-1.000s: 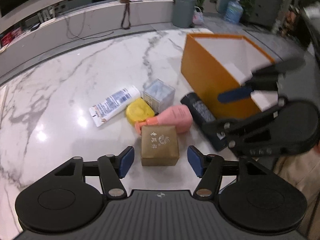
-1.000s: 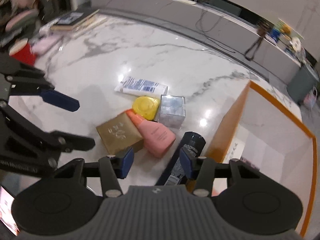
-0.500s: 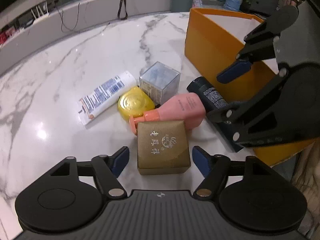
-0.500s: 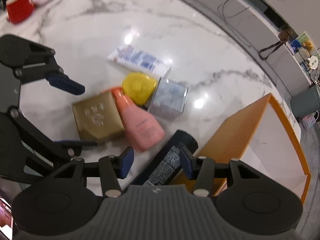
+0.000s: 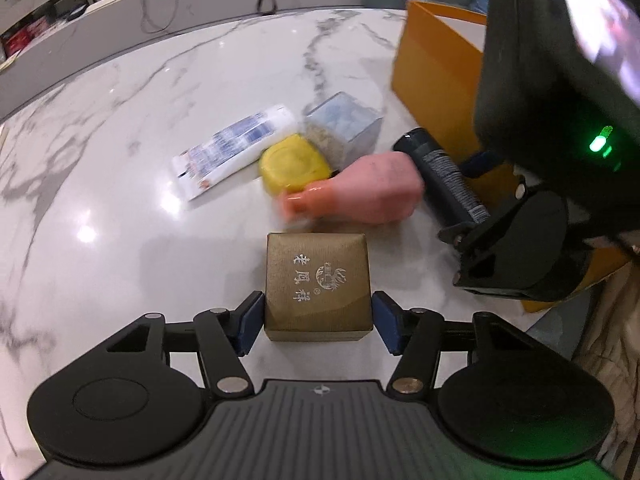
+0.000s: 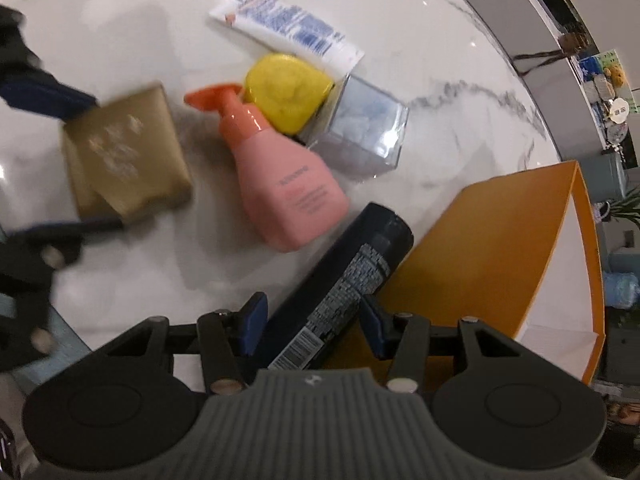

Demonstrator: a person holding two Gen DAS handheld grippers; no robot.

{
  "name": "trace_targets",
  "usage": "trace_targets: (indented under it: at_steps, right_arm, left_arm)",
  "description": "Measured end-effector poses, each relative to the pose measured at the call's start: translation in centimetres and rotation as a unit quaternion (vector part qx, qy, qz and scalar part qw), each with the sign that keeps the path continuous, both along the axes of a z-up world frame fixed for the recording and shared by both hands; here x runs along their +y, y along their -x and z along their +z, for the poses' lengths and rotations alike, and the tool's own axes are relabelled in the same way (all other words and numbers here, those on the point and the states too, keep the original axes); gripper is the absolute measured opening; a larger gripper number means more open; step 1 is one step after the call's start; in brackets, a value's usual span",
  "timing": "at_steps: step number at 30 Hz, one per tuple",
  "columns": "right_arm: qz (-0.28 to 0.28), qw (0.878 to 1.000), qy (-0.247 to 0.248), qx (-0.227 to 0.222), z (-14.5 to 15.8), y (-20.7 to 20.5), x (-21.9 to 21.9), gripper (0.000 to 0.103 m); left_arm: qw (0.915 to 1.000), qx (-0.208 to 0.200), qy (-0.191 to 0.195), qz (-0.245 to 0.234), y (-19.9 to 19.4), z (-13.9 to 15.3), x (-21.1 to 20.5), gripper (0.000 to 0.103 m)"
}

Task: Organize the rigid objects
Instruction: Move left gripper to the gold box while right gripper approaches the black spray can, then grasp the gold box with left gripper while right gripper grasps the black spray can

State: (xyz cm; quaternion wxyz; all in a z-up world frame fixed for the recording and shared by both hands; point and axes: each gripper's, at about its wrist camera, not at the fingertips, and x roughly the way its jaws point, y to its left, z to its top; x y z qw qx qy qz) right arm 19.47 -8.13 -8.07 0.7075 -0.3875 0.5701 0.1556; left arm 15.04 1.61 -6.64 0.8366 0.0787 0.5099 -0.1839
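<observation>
Marble-patterned desk (image 5: 120, 128) carries the clutter. At left, the left gripper (image 5: 318, 322) straddles a gold box (image 5: 318, 280), its jaws closing on the sides. Beyond lie a white tube (image 5: 236, 144), yellow case (image 5: 294, 164), clear cube (image 5: 344, 128) and pink bottle (image 5: 372, 188). Rightward, the right gripper (image 6: 314, 316) has half-open jaws around a dark can (image 6: 340, 280) lying beside the orange bin (image 6: 500, 248)

white marble tabletop (image 5: 132, 92), grey-veined, glossy. lying on it: gold box (image 5: 318, 284), flat, lid up; pink pump bottle (image 6: 280, 184) on its side; yellow round case (image 6: 288, 90) touching the bottle's neck; clear cube box (image 6: 362, 128) just beside the case; white tube (image 6: 288, 24) flat; dark cylinder (image 6: 344, 276) on its side against the orange box (image 6: 492, 248), which stands at the table's edge.
</observation>
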Motion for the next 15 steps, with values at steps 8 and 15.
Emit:
trace_targets:
  at_steps: [8, 15]
  right_arm:
    - [-0.037, 0.999, 0.005, -0.008, -0.3, -0.2, 0.2, 0.048]
    - [-0.061, 0.998, -0.035, -0.002, 0.4, 1.4, 0.1, 0.045]
  left_arm:
    - [0.9999, -0.005, 0.007, 0.006, 0.4, 0.0, 1.0, 0.067]
    - [0.9999, 0.000, 0.013, 0.007, 0.4, -0.1, 1.7, 0.067]
